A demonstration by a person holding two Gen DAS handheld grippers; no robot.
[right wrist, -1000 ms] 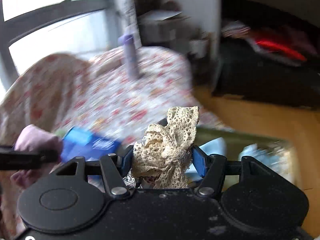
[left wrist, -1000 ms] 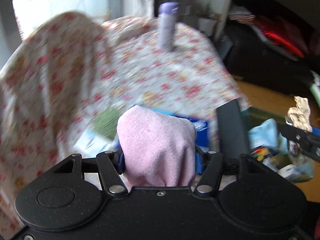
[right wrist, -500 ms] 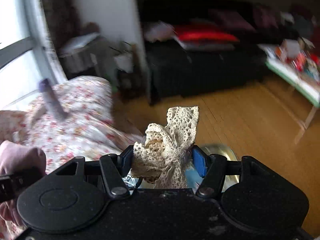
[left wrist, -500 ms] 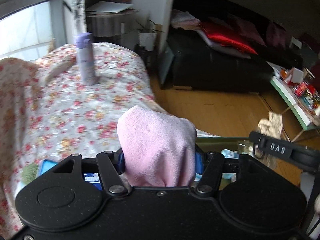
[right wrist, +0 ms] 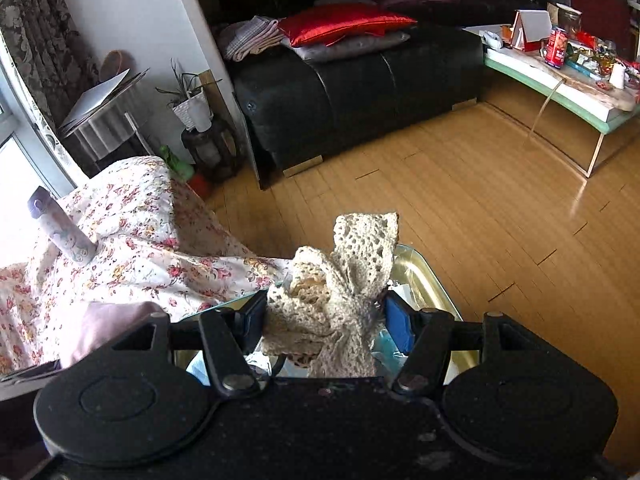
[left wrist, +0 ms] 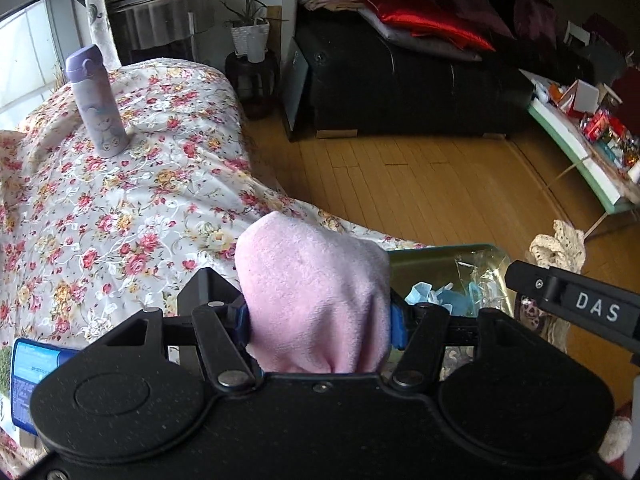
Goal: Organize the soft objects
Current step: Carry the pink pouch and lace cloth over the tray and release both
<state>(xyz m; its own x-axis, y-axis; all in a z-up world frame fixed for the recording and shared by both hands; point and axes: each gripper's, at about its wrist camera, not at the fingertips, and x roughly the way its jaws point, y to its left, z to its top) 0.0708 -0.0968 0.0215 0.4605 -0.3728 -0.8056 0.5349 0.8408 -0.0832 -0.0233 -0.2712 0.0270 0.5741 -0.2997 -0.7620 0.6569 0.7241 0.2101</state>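
Observation:
My left gripper (left wrist: 318,316) is shut on a pink fleece cloth (left wrist: 312,288) and holds it over the floral-covered table (left wrist: 120,200), beside a gold metal tray (left wrist: 440,264). My right gripper (right wrist: 326,322) is shut on a cream lace cloth (right wrist: 340,272) above the same tray (right wrist: 424,280). The lace cloth also shows at the right of the left wrist view (left wrist: 560,246), and the pink cloth at the left of the right wrist view (right wrist: 108,324). The tray holds blue and clear wrappers (left wrist: 444,292).
A purple bottle (left wrist: 96,104) stands upright at the table's far side. A blue packet (left wrist: 32,376) lies at the near left. Past the table edge are wooden floor (right wrist: 480,220), a black sofa (right wrist: 360,84) with cushions and a cluttered low table (right wrist: 568,76).
Both views have swung right, from the table top toward the tray, floor and sofa. Both grippers have stayed shut on their cloths.

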